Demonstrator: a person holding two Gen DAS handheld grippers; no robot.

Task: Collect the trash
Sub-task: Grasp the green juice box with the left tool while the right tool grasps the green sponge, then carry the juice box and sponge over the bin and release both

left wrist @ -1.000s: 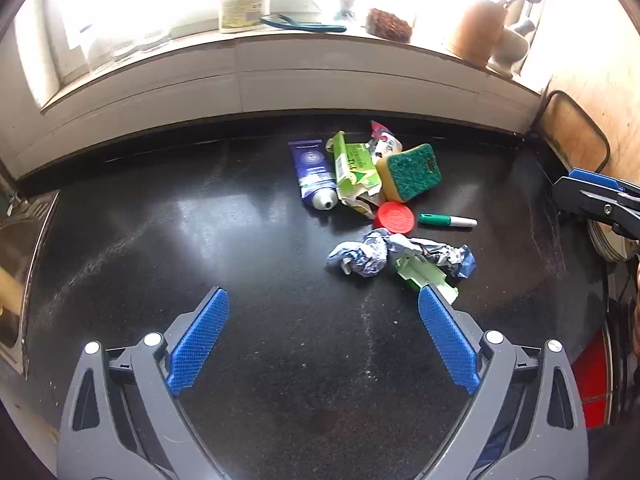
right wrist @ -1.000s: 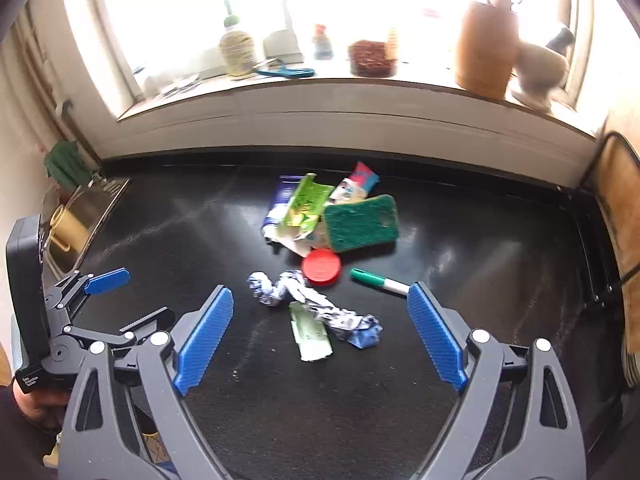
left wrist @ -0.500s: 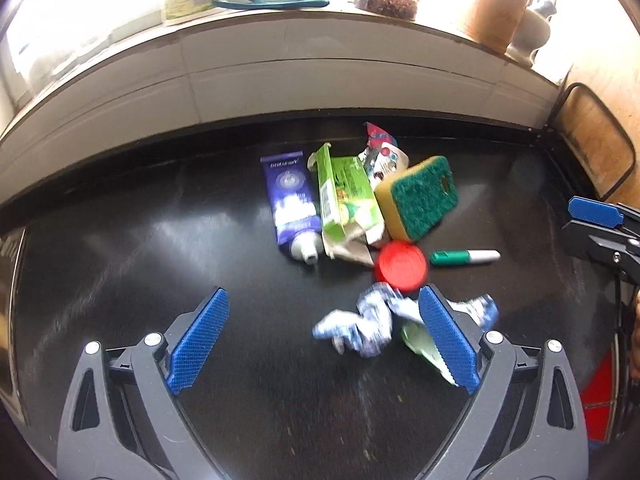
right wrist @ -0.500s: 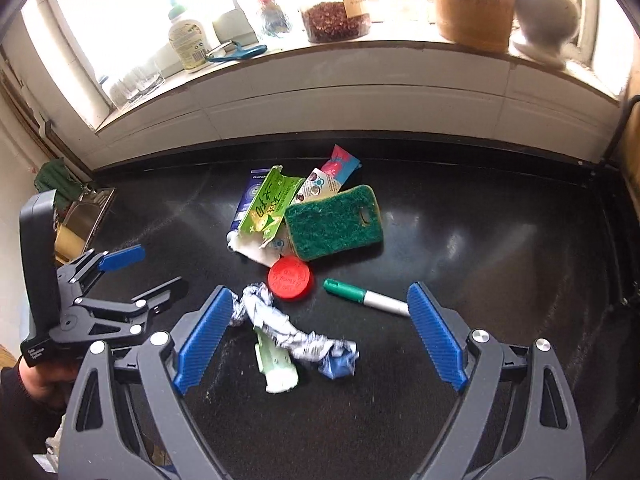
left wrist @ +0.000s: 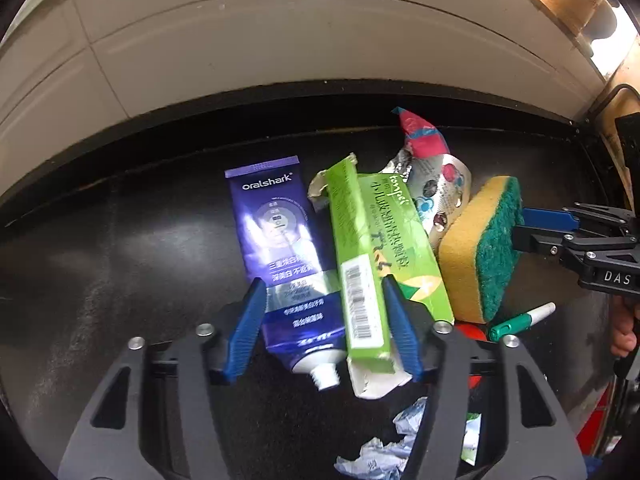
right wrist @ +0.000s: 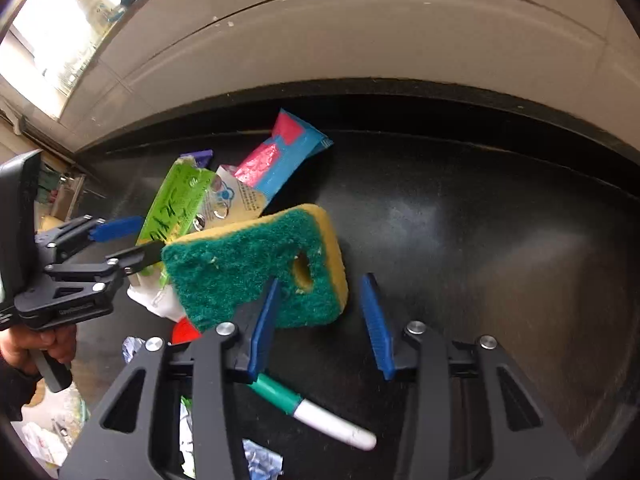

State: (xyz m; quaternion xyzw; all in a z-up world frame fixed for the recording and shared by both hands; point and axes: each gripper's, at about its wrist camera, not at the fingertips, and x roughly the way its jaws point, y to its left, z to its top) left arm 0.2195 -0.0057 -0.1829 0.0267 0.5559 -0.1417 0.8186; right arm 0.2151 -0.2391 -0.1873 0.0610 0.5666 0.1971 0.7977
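On the counter (left wrist: 120, 240), the toothpaste tube (left wrist: 280, 248) lies left of the carton (left wrist: 372, 248); the sponge (left wrist: 480, 248) right of it; the wrapper (left wrist: 428, 160) behind; the marker (left wrist: 520, 320) before the sponge.

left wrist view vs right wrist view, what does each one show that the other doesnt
Only the left wrist view shows the face of the purple toothpaste tube, which lies with the green carton between the left gripper pads, and the carton's barcode.

Only the right wrist view shows the hole through the sponge, the bright window and the right gripper from behind, one pad against the sponge's near edge.

Both show the sponge, carton, pink and blue wrapper, green marker, red cap and black counter.
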